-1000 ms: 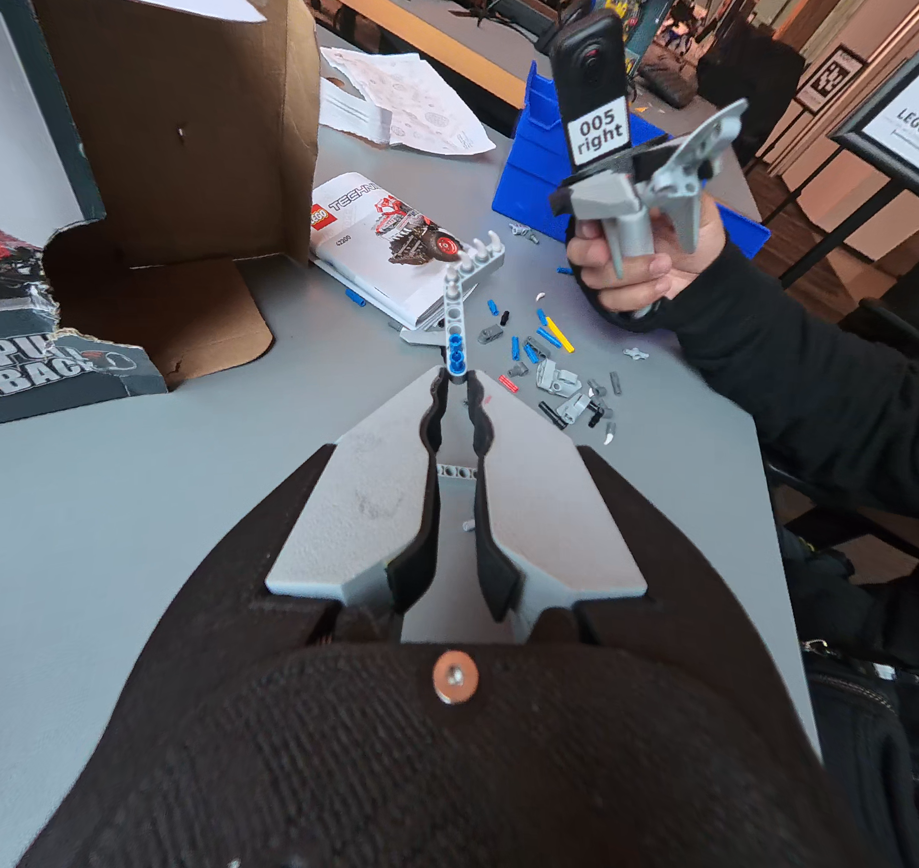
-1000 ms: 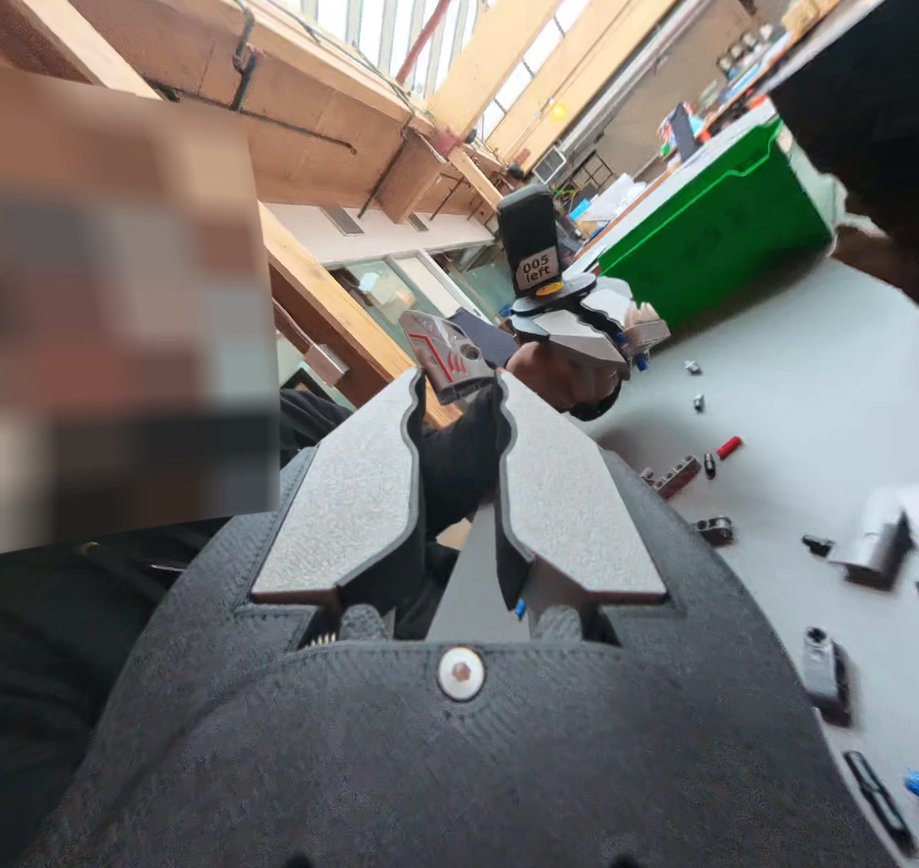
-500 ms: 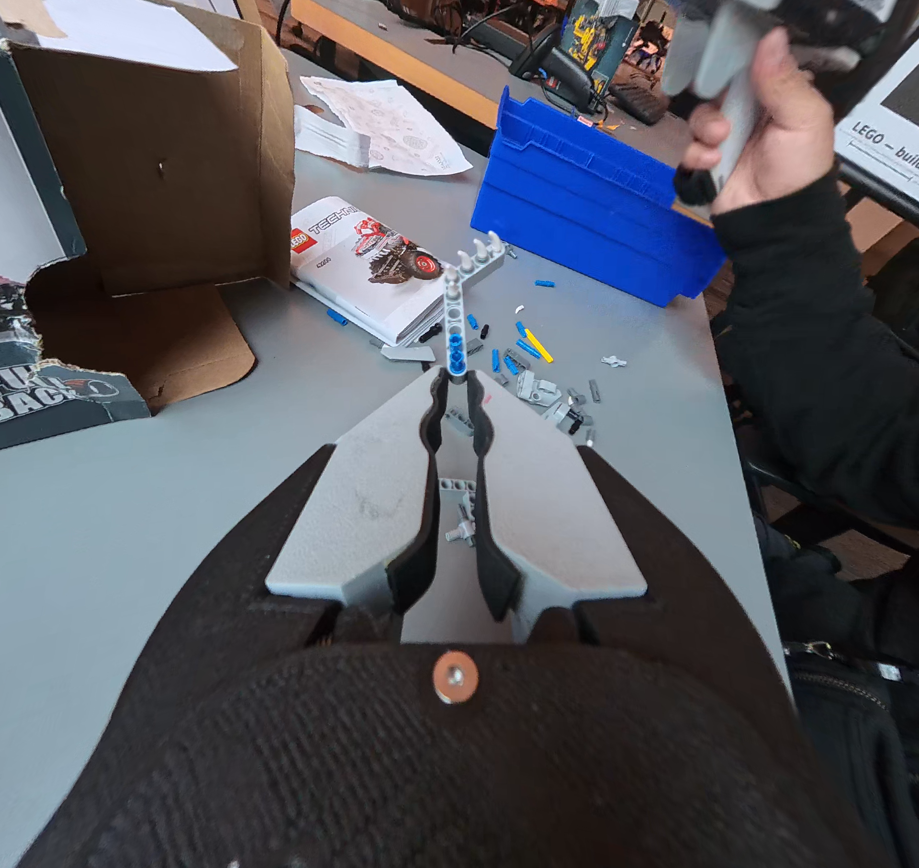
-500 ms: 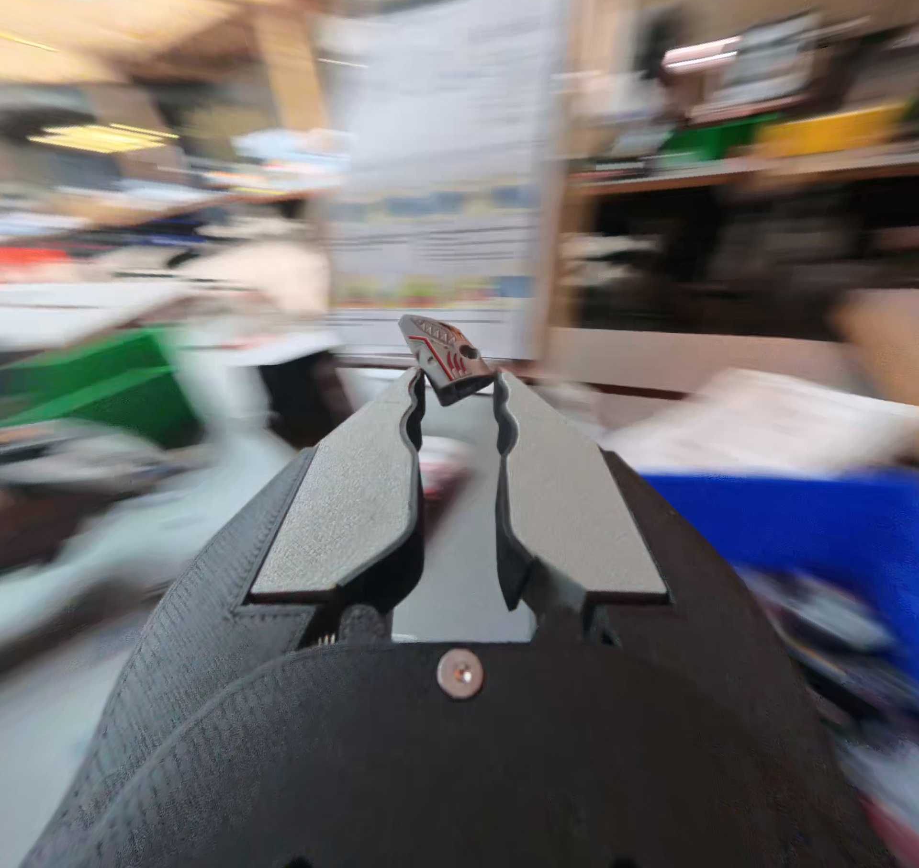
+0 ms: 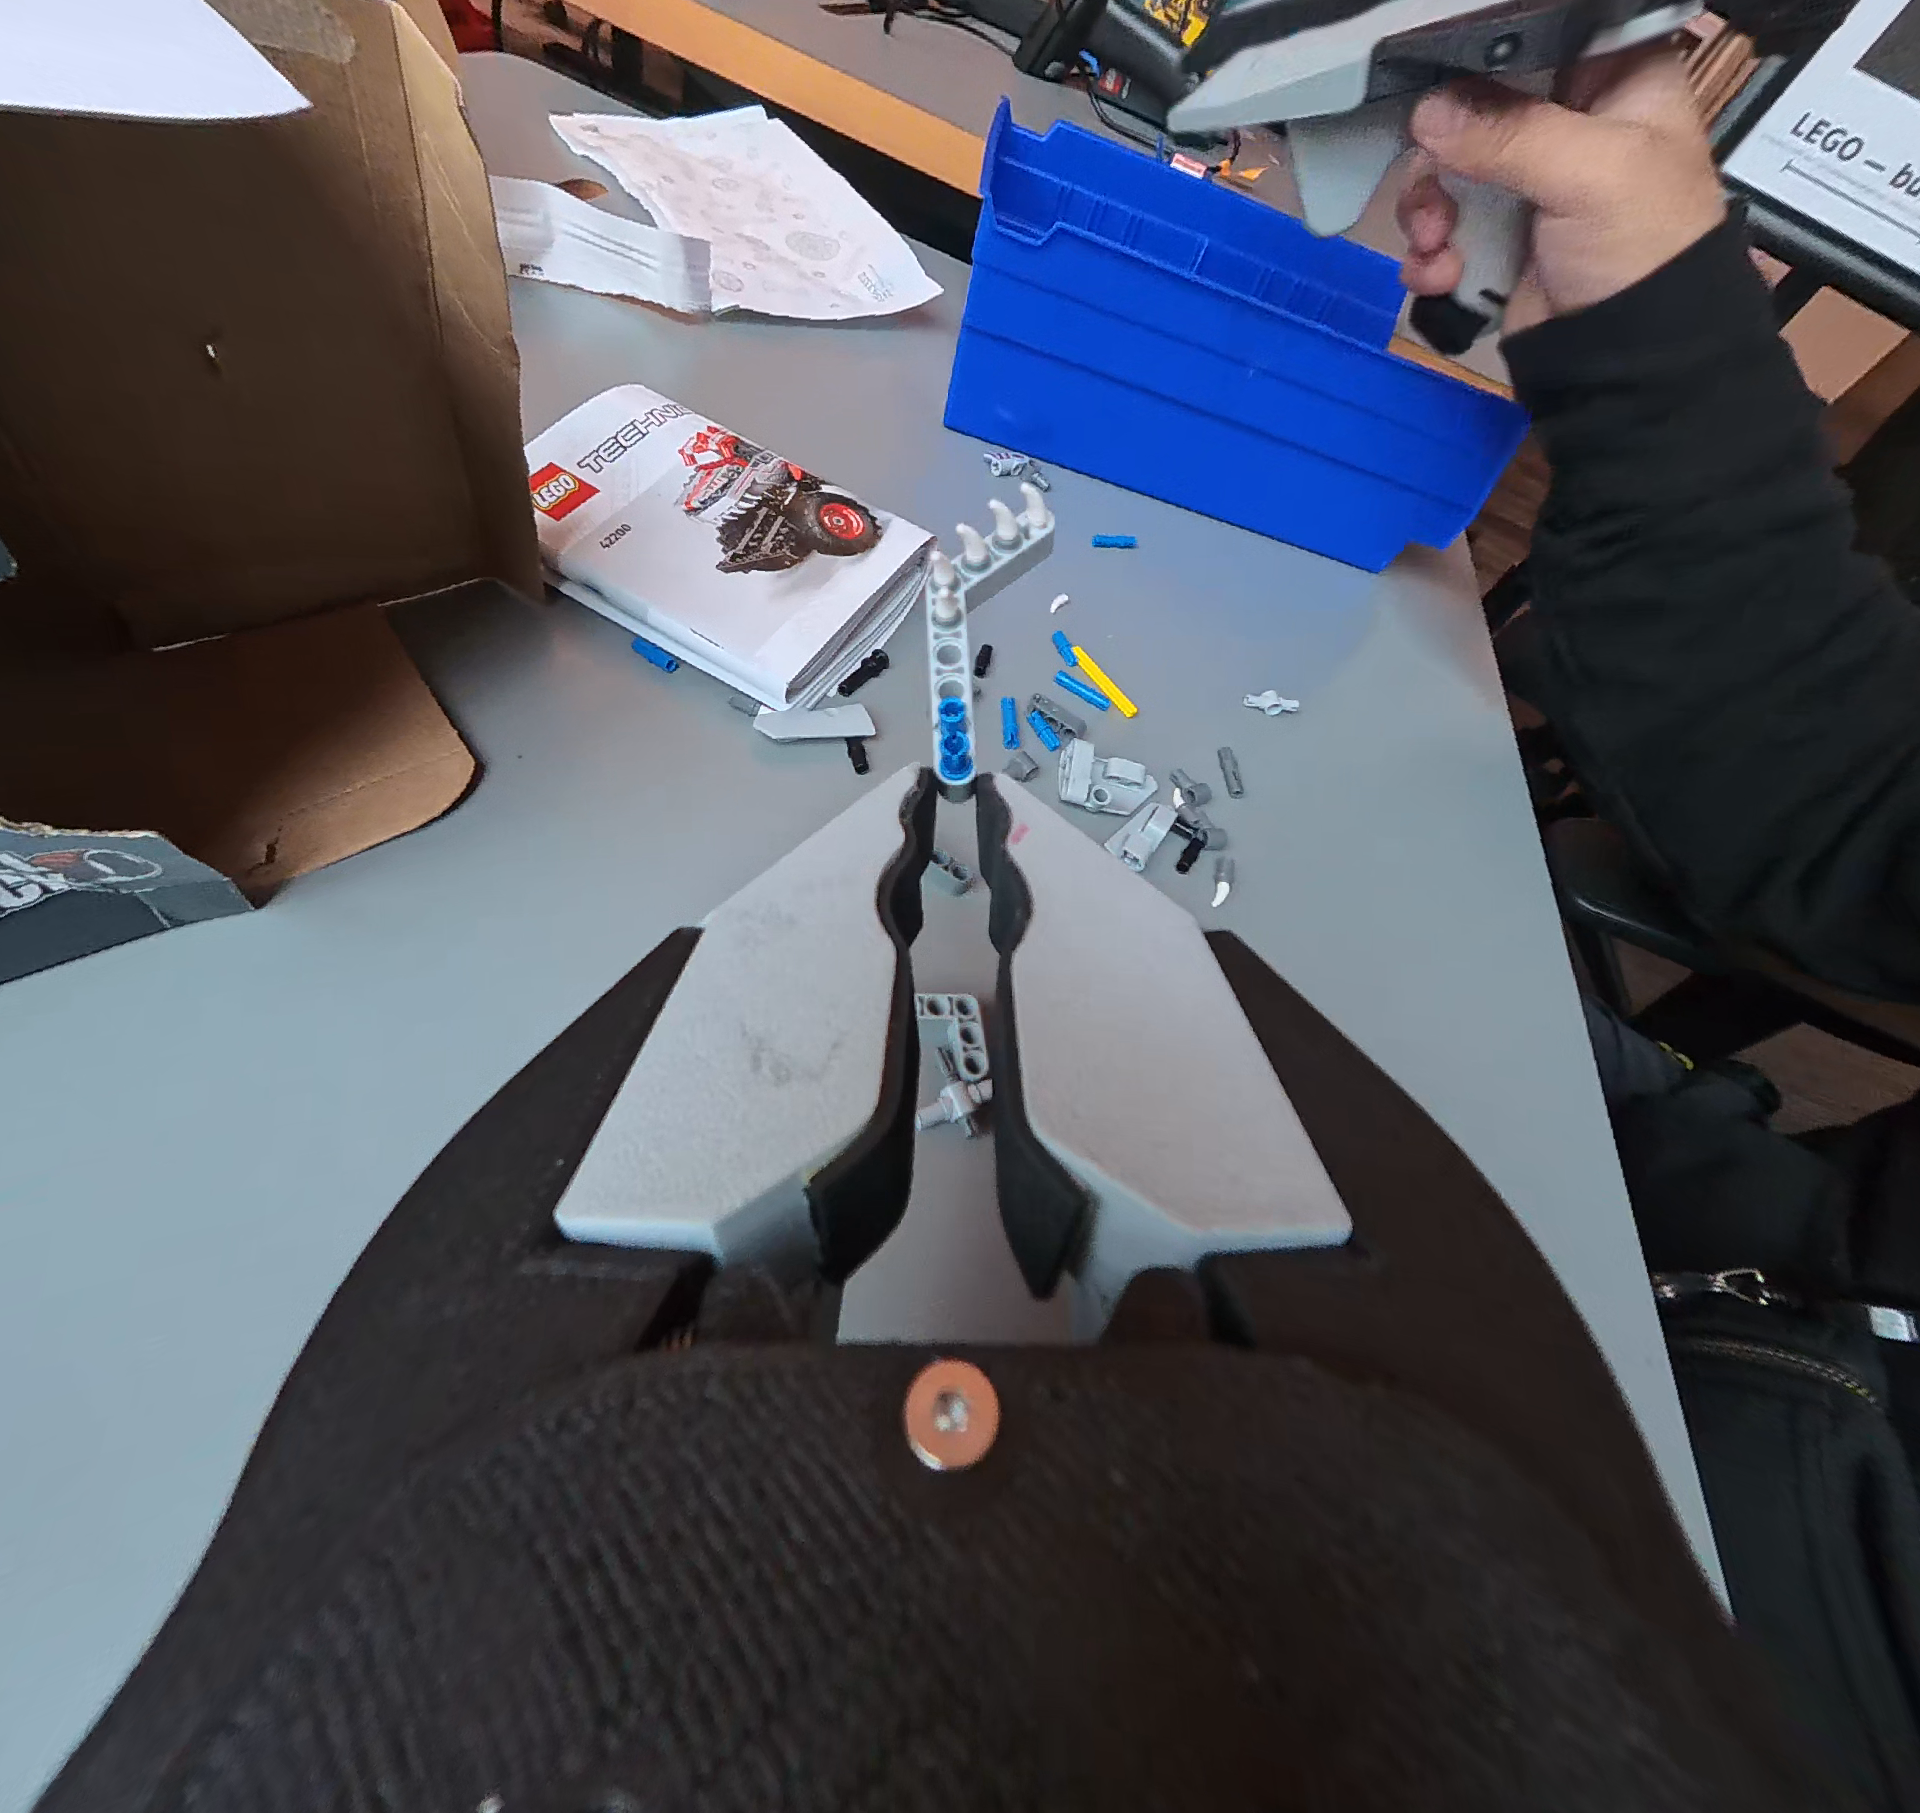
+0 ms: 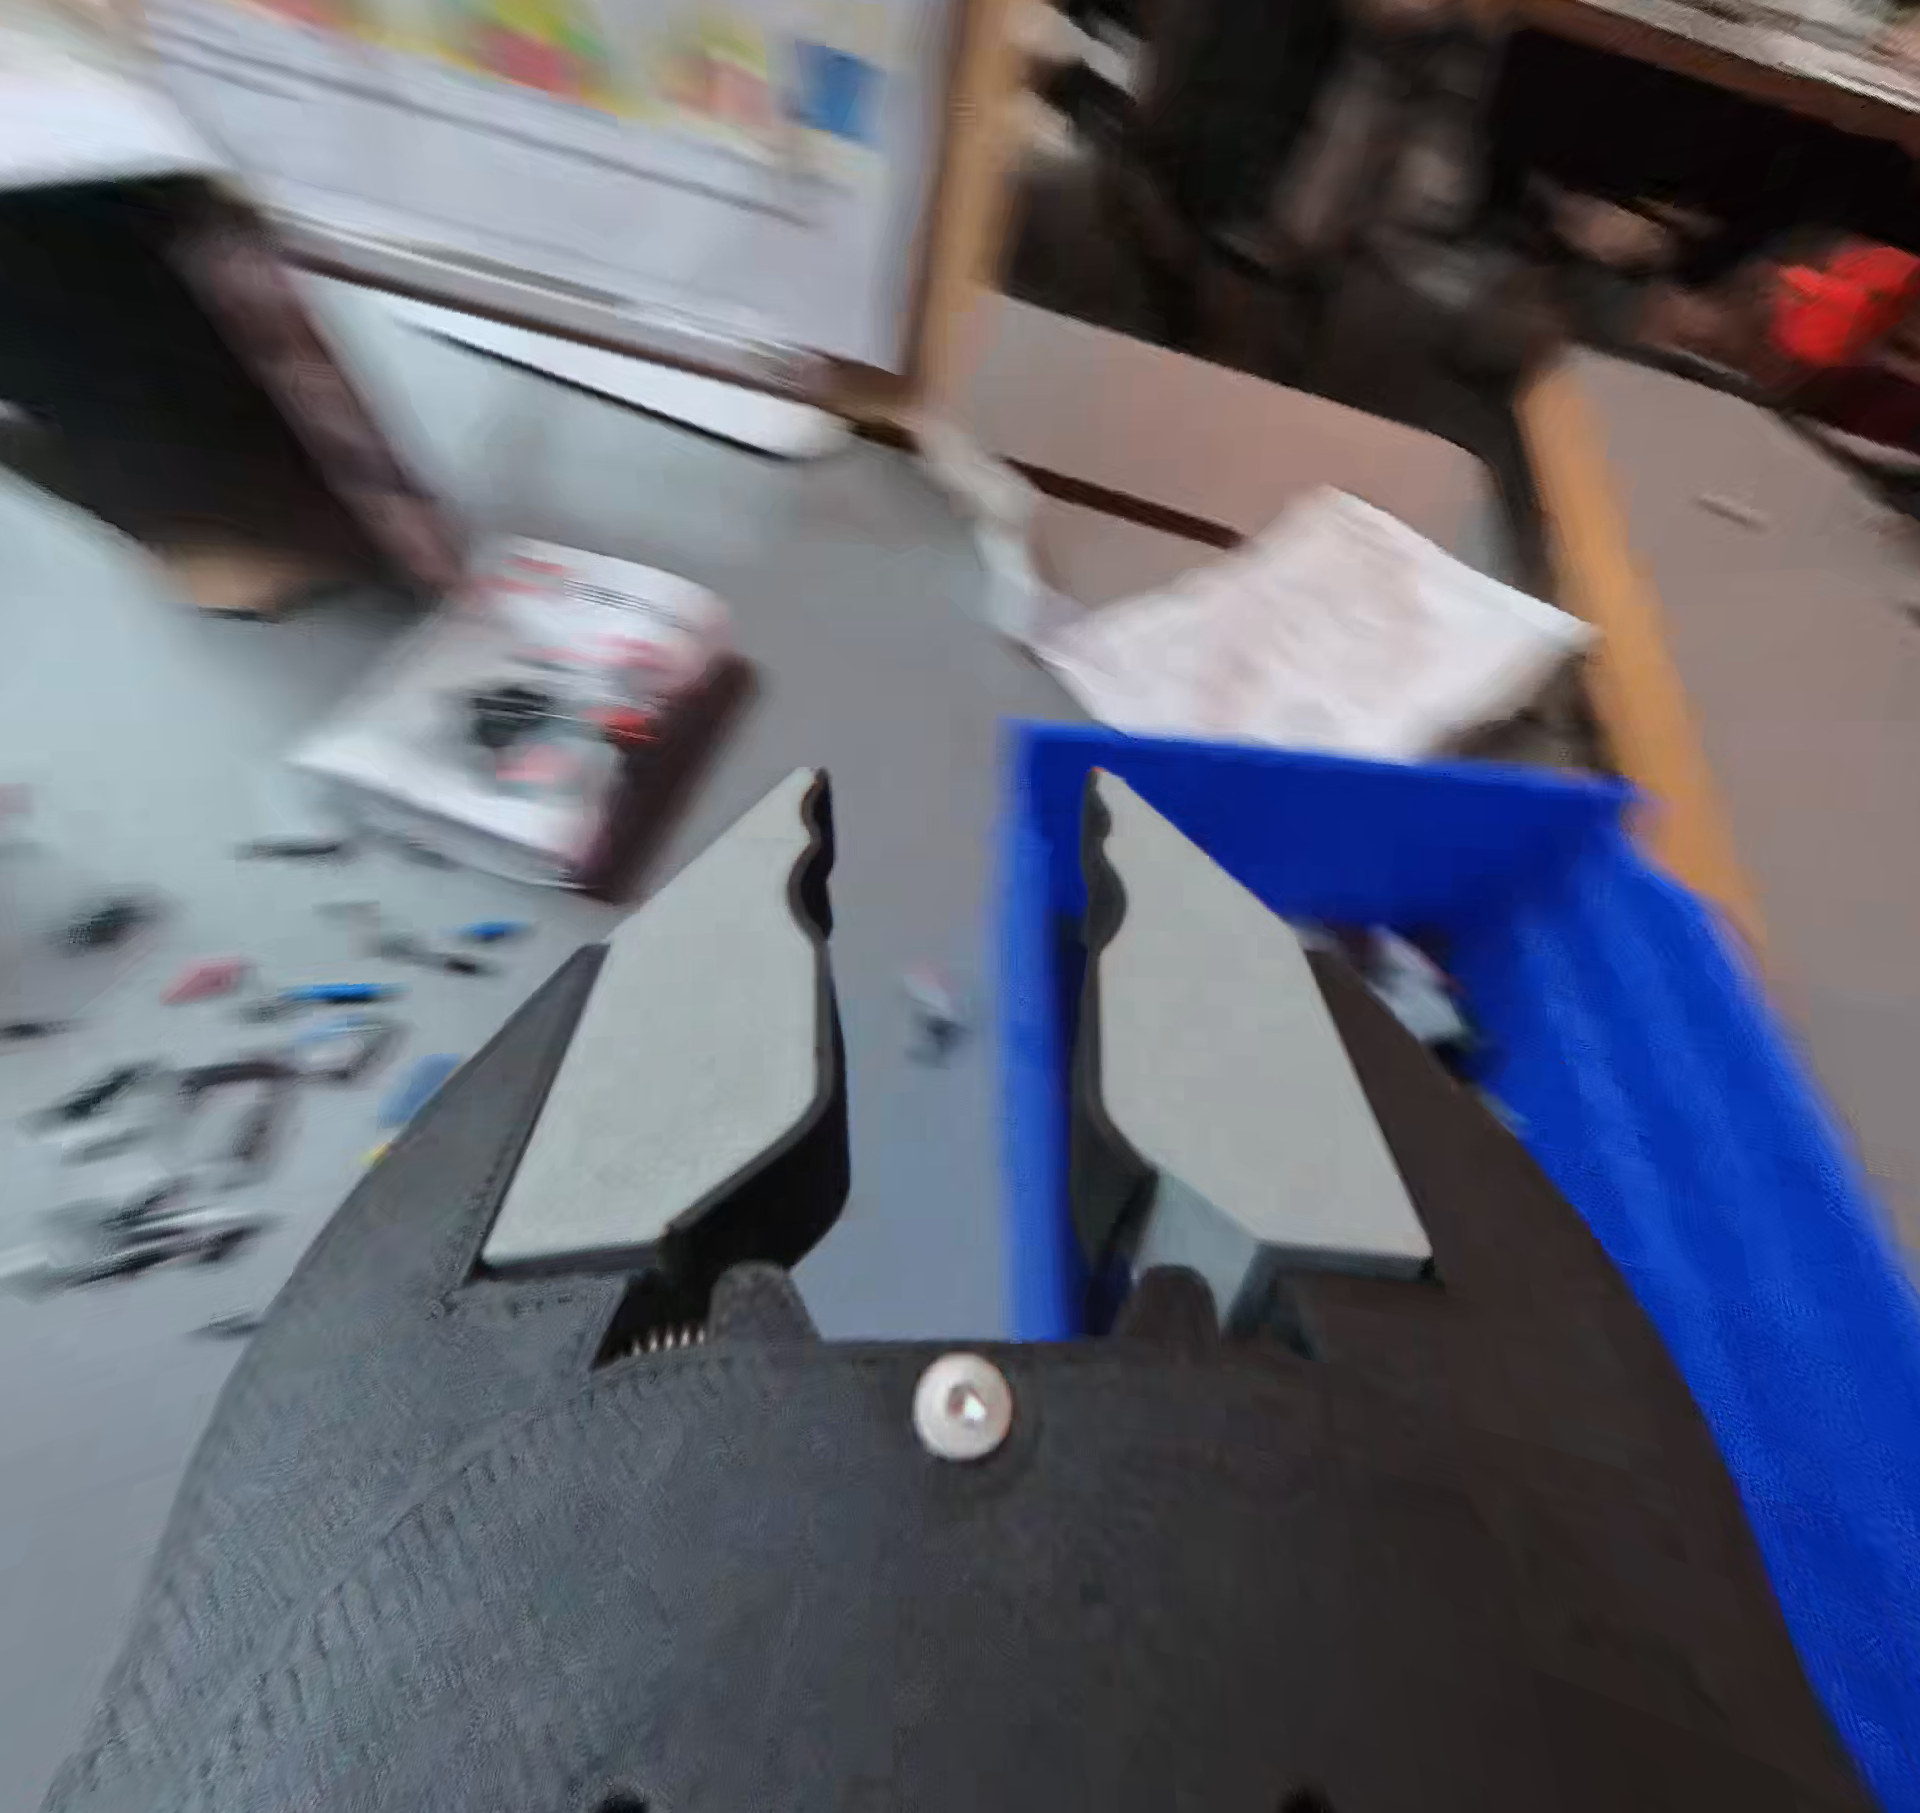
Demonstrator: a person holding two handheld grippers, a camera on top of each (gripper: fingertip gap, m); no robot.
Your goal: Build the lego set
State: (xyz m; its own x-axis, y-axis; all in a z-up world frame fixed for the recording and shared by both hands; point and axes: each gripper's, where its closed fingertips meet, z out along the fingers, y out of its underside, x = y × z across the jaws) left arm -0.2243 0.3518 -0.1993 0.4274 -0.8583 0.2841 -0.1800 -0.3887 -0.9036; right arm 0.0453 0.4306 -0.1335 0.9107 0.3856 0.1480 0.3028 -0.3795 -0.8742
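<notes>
My left gripper [image 5: 951, 787] is pinched shut on the beam [image 5: 948, 662], a grey lego bar with blue pins at its lower end and white teeth at the bent top, held upright over the table [image 5: 312, 984]. Loose pieces [image 5: 1122, 776] lie scattered just beyond it, beside the booklet [image 5: 727, 537]. My right gripper [image 6: 956, 828] hangs over the near wall of the blue bin [image 6: 1662, 1088], jaws wide apart with nothing between them. That view is badly blurred.
</notes>
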